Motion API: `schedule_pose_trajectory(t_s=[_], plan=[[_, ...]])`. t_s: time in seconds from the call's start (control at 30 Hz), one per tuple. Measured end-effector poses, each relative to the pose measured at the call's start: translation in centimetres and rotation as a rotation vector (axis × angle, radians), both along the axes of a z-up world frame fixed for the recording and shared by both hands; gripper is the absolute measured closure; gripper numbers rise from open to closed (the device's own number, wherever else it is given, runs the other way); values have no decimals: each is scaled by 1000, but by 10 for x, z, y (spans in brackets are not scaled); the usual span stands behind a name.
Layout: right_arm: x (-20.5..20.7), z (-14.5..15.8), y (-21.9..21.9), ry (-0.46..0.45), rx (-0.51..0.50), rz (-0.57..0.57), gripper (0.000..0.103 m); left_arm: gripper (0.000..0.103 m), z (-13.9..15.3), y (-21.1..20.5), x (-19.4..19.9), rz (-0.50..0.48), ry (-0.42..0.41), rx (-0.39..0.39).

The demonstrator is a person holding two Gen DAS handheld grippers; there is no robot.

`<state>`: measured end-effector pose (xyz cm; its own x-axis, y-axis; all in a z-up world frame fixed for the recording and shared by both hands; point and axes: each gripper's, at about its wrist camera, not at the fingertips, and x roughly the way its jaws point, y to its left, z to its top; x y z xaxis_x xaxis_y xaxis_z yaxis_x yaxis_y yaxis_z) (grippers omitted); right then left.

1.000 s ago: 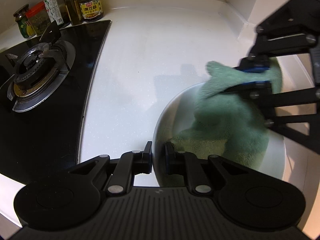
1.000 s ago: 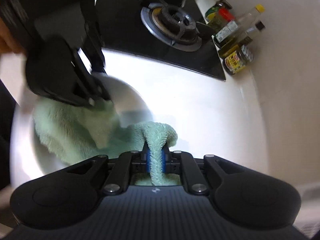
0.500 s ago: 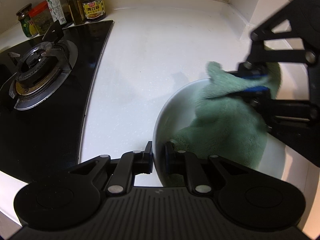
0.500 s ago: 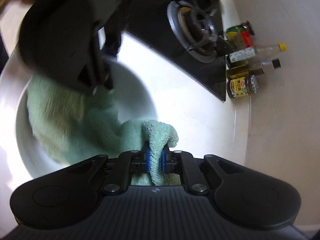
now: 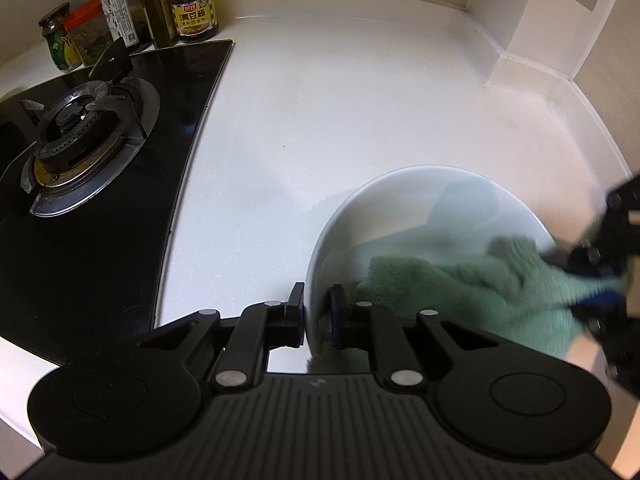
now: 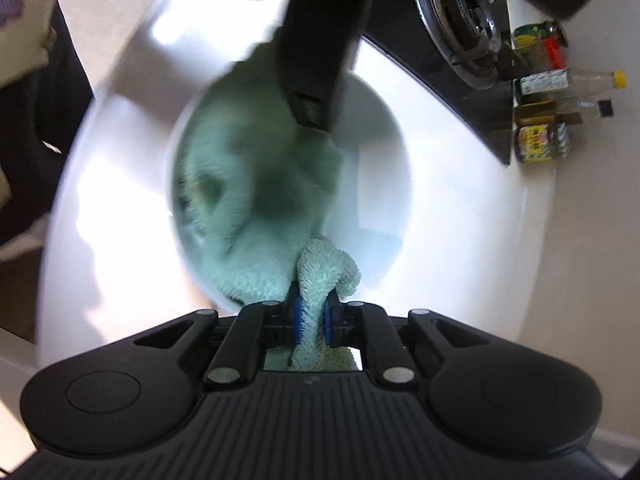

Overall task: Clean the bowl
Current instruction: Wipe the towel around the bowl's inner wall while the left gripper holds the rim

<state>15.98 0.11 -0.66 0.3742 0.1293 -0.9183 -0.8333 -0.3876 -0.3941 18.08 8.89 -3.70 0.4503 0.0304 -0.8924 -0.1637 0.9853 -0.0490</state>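
White ceramic, the bowl (image 5: 404, 200) sits on the pale counter (image 5: 320, 100) just right of the black hob (image 5: 120, 208); the left gripper (image 5: 316, 312) pinches its near rim, one finger inside, one outside; the right gripper (image 6: 311, 318) clamps the green cloth (image 6: 256, 200) inside the bowl; open counter stretches beyond toward the jars (image 5: 192, 12).

A white countertop (image 5: 360, 112) carries a white bowl (image 5: 400, 196) near its front, a black gas hob (image 5: 100, 200) beside it, and jars and bottles (image 5: 132, 20) along the back wall.
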Motion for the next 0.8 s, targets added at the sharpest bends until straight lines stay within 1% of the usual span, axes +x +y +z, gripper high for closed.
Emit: schedule_pose_trajectory(t_s=[0.13, 0.27, 0.37, 0.67, 0.8], plan=[[1, 6, -1, 78, 35, -71, 94, 89, -2, 6, -2, -23, 1, 4], [1, 7, 0, 107, 52, -102, 94, 89, -2, 5, -1, -20, 2, 4], [1, 10, 4, 156, 76, -144, 94, 89, -2, 5, -1, -19, 4, 6], [3, 16, 11, 246, 145, -195, 94, 88, -1, 4, 0, -9, 3, 3], [8, 21, 13, 323, 222, -251, 94, 88, -2, 8, -1, -14, 2, 3]])
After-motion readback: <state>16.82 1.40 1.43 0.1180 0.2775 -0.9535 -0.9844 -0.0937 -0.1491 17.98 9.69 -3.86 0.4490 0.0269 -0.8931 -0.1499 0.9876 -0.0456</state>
